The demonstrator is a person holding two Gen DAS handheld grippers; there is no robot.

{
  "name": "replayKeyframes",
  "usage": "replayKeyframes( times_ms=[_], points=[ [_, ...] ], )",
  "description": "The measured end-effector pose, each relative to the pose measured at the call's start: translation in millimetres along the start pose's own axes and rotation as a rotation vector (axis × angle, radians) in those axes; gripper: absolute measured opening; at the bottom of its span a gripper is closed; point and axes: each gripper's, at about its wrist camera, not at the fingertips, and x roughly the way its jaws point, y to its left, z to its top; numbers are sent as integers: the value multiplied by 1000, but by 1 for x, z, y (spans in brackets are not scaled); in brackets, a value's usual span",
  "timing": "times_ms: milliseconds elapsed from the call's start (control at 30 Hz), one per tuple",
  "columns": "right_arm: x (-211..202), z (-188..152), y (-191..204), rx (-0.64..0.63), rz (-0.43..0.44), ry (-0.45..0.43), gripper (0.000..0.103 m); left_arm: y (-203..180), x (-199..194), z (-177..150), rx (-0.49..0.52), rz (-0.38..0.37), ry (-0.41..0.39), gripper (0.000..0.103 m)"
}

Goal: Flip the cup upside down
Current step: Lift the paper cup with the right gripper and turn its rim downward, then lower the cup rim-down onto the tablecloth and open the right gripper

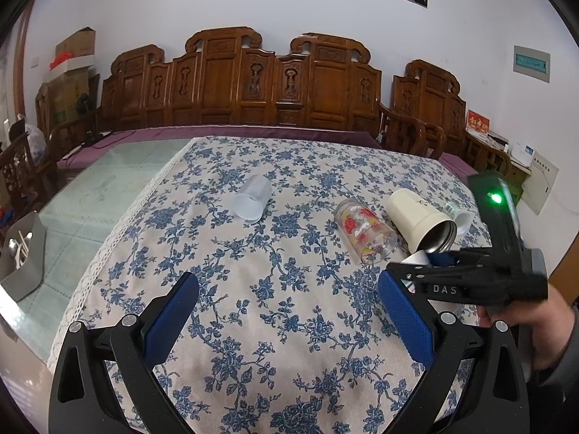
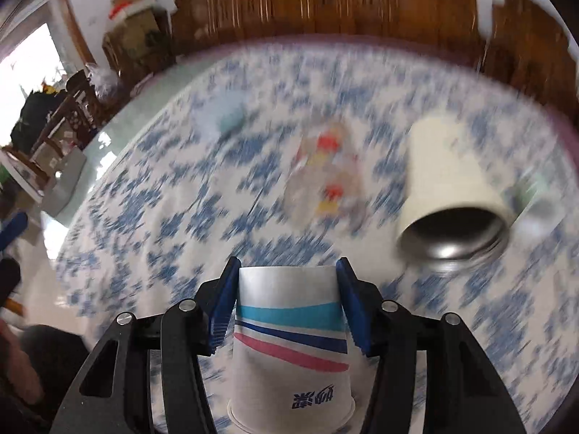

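My right gripper [image 2: 287, 271] is shut on a white paper cup [image 2: 291, 347] with teal, blue and pink stripes; its base points away from the camera and its rim toward it. The right wrist view is motion-blurred. In the left wrist view the right gripper [image 1: 416, 271] hovers at the right, over the table, with a sliver of the cup [image 1: 416, 257] showing between its fingers. My left gripper [image 1: 289, 303] is open and empty, low over the floral cloth.
On the floral tablecloth [image 1: 253, 253] lie a frosted cup [image 1: 252, 198], a clear glass with red and yellow print [image 1: 363, 230], and a cream steel-lined tumbler [image 1: 419, 220] with a white lid [image 1: 463, 218] behind it. A grey holder [image 1: 25, 253] stands at left; a wooden bench [image 1: 253, 83] is behind.
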Motion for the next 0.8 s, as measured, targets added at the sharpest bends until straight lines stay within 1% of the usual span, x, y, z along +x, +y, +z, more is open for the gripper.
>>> replayKeyframes(
  times_ms=[67, 167, 200, 233, 333, 400, 600, 667, 767, 800],
  points=[
    [-5, -6, -1, -14, -16, -62, 56, -1, 0, 0, 2, 1, 1, 95],
    [-9, -8, -6, -14, -20, -124, 56, -3, 1, 0, 9, 3, 4, 95],
    [-9, -8, -8, -1, -2, -128, 56, -3, 1, 0, 10, 4, 4, 95],
    [-10, -9, -9, 8, -3, -130, 56, -3, 1, 0, 12, 5, 5, 95],
    [-14, -15, -5, -26, -22, -154, 56, -4, 3, -1, 18, 10, 9, 95],
    [-18, -23, -4, -29, -27, -158, 58, -4, 3, -1, 15, 9, 7, 95],
    [-32, -50, -4, -4, -38, -154, 59, -6, 0, -1, 17, 4, -5, 95],
    [-41, -58, -5, 8, -40, -172, 59, -10, -4, 0, 22, 6, -11, 95],
    [-65, -68, -9, 52, -37, -211, 69, -19, -14, 2, 36, 13, -31, 95],
    [-72, -70, -10, 59, -42, -223, 69, -24, -18, 3, 45, 19, -37, 95]
  ],
)
